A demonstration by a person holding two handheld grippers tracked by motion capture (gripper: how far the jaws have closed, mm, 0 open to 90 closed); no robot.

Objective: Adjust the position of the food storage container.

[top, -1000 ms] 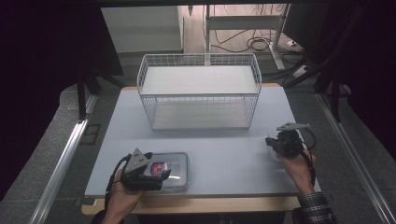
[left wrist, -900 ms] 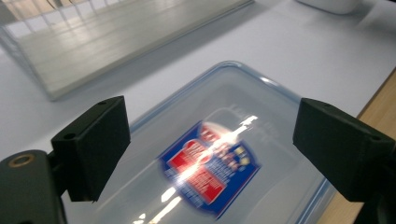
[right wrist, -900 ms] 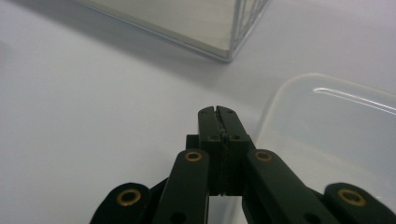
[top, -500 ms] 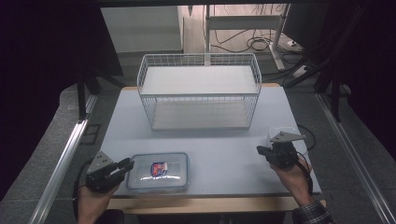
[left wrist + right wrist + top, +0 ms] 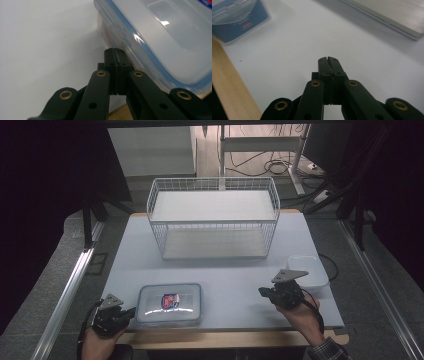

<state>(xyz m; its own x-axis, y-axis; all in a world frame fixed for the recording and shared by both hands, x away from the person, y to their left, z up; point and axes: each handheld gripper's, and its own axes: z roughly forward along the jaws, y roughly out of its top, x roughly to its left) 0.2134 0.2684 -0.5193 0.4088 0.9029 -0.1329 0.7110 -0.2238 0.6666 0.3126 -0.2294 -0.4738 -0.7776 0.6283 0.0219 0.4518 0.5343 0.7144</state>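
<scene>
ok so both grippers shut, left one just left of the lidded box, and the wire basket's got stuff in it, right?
Not quite: the wire basket is empty, as the high view shows. The rest holds: the left gripper and right gripper are shut, the left one just left of the lidded box.

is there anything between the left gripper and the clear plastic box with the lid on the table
Nothing visible. The left gripper, jaws shut, sits right at the left edge of the clear lidded plastic box; between them lies just bare white tabletop.

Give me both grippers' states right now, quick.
Left gripper: closed, holding nothing, its tips beside the clear rectangular plastic box with a blue-sealed lid.
Right gripper: closed, empty, over the white table.
</scene>
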